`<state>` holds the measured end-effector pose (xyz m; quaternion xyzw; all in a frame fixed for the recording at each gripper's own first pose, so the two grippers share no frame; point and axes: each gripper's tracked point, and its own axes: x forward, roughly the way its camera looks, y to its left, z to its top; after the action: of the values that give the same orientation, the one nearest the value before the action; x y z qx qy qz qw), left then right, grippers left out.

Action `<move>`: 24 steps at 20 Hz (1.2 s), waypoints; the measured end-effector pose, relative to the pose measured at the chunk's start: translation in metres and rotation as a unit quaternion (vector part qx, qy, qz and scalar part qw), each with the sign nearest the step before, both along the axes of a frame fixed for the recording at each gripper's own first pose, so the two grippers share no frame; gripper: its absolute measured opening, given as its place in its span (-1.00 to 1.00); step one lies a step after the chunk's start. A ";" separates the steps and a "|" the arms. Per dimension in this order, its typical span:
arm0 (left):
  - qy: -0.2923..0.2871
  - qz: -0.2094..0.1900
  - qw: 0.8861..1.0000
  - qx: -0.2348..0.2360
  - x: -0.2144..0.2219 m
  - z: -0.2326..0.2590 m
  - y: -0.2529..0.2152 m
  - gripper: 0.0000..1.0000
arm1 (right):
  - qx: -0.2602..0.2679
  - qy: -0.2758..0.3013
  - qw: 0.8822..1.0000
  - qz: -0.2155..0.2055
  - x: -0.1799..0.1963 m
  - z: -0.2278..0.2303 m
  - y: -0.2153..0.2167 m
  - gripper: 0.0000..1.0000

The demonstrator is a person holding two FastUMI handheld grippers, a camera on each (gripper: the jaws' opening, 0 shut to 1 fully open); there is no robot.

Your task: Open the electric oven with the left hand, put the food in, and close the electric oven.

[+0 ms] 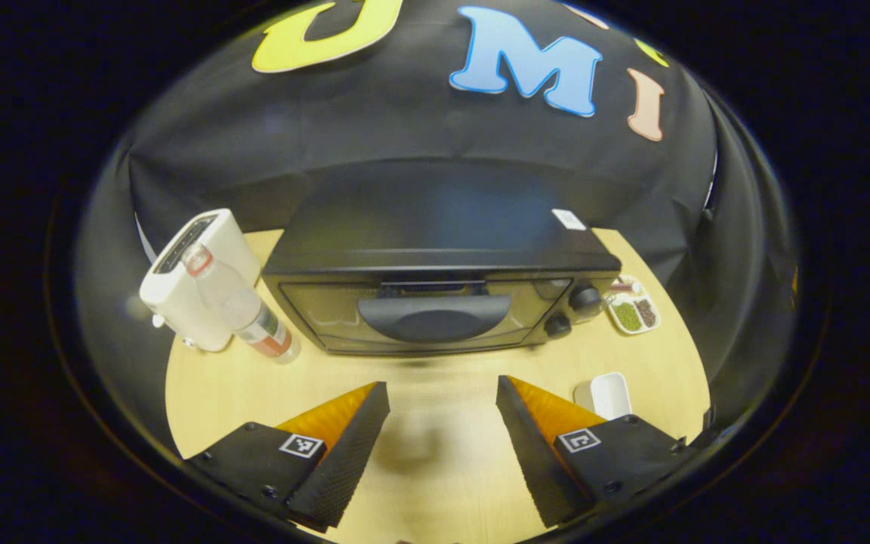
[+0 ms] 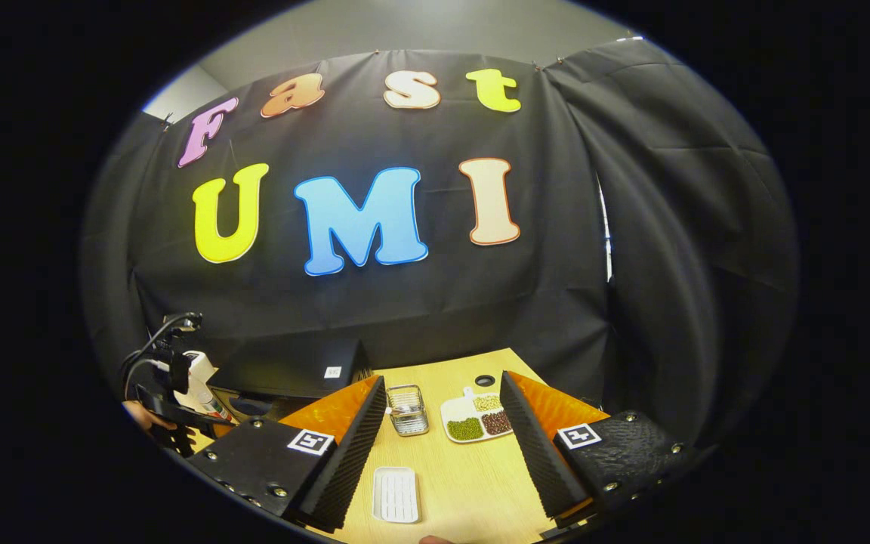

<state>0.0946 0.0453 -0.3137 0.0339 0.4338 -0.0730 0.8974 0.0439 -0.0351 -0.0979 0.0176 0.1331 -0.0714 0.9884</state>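
Both my tongs stood apart and empty over the desk [image 1: 435,453].
My left tongs [image 1: 442,446] faced the closed oven [image 1: 439,302], its handle [image 1: 435,317] just ahead. My right tongs [image 2: 442,446] hung above a white tray [image 2: 396,495], with the divided dish of food [image 2: 476,418] farther off, right of the oven.

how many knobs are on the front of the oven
2, both at the right end of the oven front: the upper knob and the lower knob, just below and slightly left of it. More controls may be hidden by the door handle.
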 end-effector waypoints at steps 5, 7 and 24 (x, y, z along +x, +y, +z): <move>-0.147 0.001 0.989 -0.015 -0.004 0.103 -0.033 1.00 | -0.003 -0.020 0.999 0.035 0.003 0.024 0.007 0.85; -0.217 0.009 0.976 0.000 -0.011 0.150 -0.037 0.94 | 0.000 -0.036 0.998 0.055 0.006 0.042 0.013 0.85; -0.394 0.016 0.919 0.012 -0.086 0.314 -0.057 0.83 | 0.017 -0.075 0.990 0.122 -0.009 0.105 0.058 0.84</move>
<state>0.0085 -0.0113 0.0004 0.0642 0.0465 -0.0340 0.9963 0.0353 0.0231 0.0073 0.0232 0.0613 0.0531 0.9964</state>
